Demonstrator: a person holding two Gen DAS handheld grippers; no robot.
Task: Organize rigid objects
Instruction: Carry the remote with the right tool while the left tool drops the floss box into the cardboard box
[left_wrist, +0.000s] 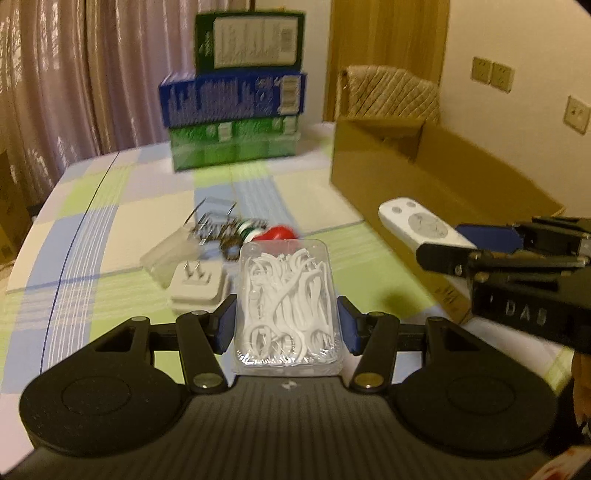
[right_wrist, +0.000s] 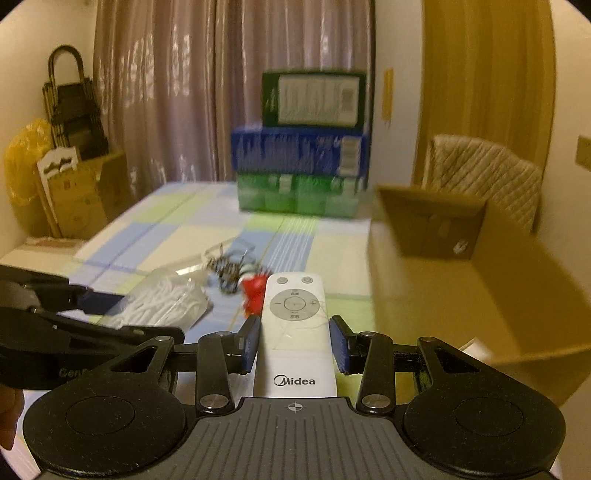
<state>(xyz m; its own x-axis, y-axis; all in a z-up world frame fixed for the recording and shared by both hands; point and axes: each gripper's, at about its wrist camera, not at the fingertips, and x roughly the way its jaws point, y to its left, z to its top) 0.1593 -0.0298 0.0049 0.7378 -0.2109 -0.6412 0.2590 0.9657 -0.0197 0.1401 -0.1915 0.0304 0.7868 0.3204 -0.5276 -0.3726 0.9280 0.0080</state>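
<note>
white slim plastic remote control (right_wrist: 295, 332): "Midea" logo on lower body, "+" and "−" on round button pad | black right gripper (left_wrist: 476, 243) housing: raised letters "DAS" | black left gripper (right_wrist: 99, 314) housing: partial "Gen" | stacked box labels: unreadable

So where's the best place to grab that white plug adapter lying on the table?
Grip the white plug adapter across its two flat sides, coming from above. It lies flat with its prongs pointing away, so the squarish body offers parallel faces, though the clear bag touches its far left corner.
</note>
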